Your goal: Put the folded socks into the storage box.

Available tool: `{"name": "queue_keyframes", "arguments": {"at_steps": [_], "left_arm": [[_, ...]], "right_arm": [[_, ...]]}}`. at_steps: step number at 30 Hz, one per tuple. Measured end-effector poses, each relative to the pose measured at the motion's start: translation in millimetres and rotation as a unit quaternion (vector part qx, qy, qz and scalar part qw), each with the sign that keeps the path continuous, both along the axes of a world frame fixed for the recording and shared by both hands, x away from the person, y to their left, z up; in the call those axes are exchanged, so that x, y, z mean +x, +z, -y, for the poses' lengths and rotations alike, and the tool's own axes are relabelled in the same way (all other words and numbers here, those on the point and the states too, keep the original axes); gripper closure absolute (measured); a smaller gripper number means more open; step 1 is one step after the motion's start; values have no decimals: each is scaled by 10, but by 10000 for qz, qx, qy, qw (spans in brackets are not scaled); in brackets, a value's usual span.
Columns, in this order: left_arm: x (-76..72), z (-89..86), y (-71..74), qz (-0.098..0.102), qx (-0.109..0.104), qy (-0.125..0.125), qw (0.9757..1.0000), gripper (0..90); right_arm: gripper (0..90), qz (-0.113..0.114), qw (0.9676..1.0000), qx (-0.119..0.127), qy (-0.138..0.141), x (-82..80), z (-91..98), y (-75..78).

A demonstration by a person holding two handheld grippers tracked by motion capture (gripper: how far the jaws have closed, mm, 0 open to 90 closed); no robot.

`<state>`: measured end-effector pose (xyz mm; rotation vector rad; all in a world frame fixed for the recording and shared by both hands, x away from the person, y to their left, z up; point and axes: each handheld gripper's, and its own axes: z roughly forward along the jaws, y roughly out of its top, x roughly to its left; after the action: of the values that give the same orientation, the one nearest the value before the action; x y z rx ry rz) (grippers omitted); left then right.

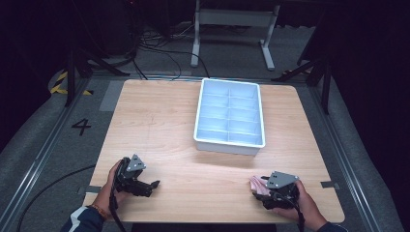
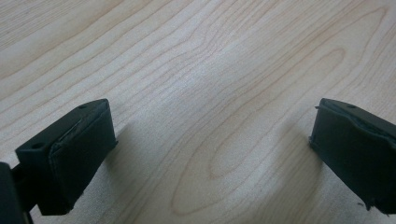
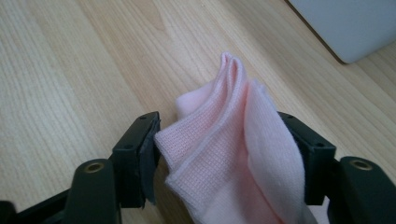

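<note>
Left gripper [image 1: 153, 184]: my jaws stand wide over bare bench [image 1: 159, 121], near its front left corner.
Right gripper [image 3: 229, 144]: my jaws pinch a folded pink cloth [image 3: 233, 154] (knit, several layers) at the front right.
Tray [image 1: 230, 143]: white, divided, mid-bench, well apart from both grippers.

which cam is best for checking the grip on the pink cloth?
Right gripper view: the folded pink cloth sits pinched between the right gripper jaws, knit visible. High view gives a small pink patch beside that gripper. Left gripper view has bare table.
</note>
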<state>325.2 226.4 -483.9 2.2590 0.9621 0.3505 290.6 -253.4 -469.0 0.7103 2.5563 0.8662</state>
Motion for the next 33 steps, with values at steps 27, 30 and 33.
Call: {"name": "queue_keyframes", "arguments": {"at_steps": [27,30,33], "left_arm": [[7,11,4,-19,17,-151,9999,5],[10,27,8,-30,12,-153,9999,8],[4,37,11,23,4,-206,9998,34]], "right_arm": [[700,425,9991,89,35,-37,64,57],[701,448,9989,116,-11,-36,82,66],[701,462,9988,145,-44,-31,104,70]]}}
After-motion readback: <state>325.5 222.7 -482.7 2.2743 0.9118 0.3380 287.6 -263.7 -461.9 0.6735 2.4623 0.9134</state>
